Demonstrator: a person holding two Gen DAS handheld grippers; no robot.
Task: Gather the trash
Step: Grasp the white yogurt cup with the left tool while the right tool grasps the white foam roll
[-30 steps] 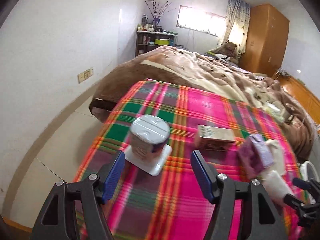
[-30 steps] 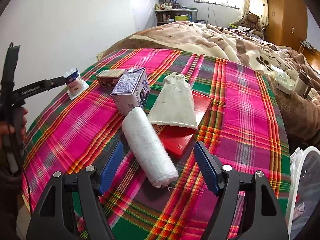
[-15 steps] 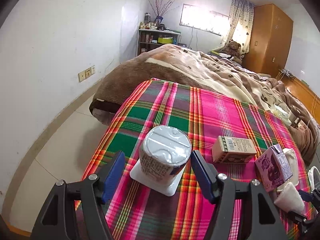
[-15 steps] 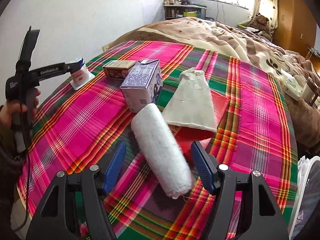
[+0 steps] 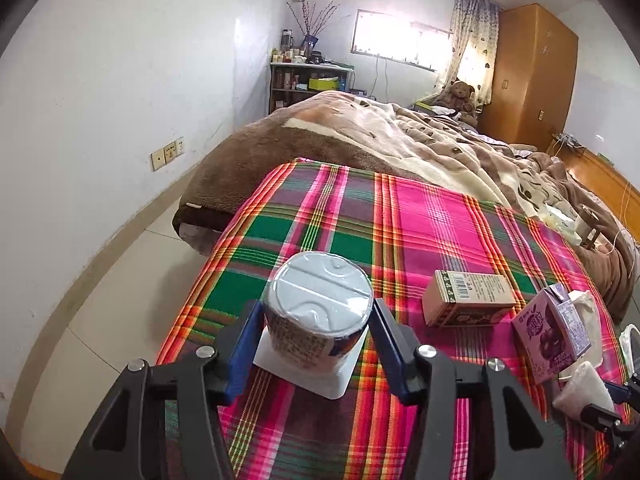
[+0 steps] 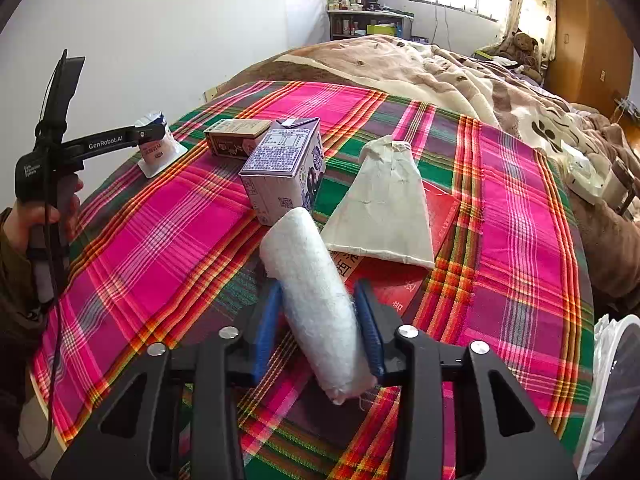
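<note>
An upturned yogurt cup (image 5: 318, 312) stands on its square white lid on the plaid cloth (image 5: 420, 216). My left gripper (image 5: 316, 320) is shut on the cup, pads against both sides; it also shows in the right wrist view (image 6: 154, 136). My right gripper (image 6: 318, 312) is shut on a white roll of wrap (image 6: 316, 300) lying on the cloth. A purple drink carton (image 6: 282, 174), a brown carton (image 6: 236, 142), a cream cloth bag (image 6: 382, 208) and a red packet (image 6: 400, 280) lie nearby.
A white bin with a plastic liner (image 6: 612, 392) stands at the table's right edge. A bed with a brown blanket (image 5: 400, 136) lies behind the table. The wall and tiled floor (image 5: 120, 280) are to the left.
Both grippers moved forward and closed: the left around the yogurt cup, the right around the white roll.
</note>
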